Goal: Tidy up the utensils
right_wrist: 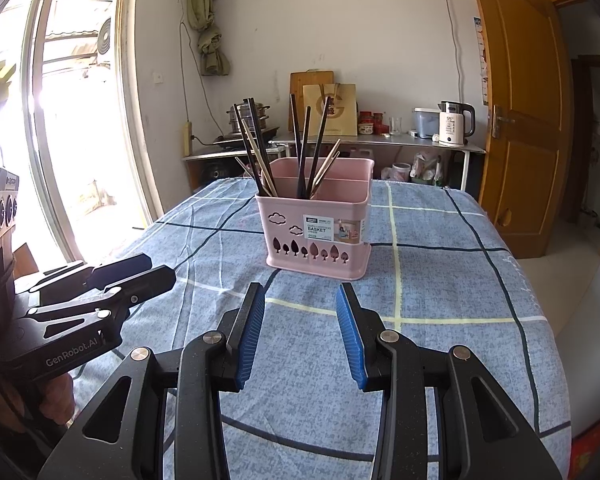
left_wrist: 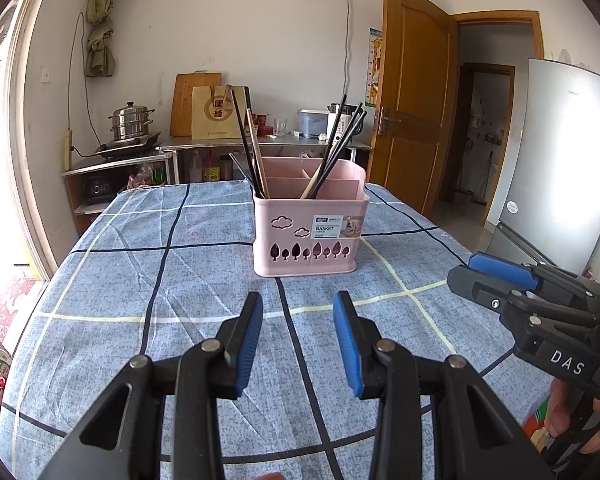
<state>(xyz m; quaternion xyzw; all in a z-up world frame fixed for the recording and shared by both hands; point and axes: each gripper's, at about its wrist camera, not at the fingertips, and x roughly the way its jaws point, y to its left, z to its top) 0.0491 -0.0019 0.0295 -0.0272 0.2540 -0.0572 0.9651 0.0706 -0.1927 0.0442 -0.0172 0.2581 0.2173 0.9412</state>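
A blue-grey cloth with dark and pale check lines (left_wrist: pixel 204 280) covers the table in a small kitchen. Over its near part the left gripper (left_wrist: pixel 298 336) hovers with its blue-padded jaws parted and nothing between them; the right gripper (right_wrist: pixel 300 328) beside it is likewise parted and empty. Beyond both, mid-table, stands a pink plastic divided utensil basket (left_wrist: pixel 308 236) holding upright black and wooden chopsticks (right_wrist: pixel 304 148) in its compartments.
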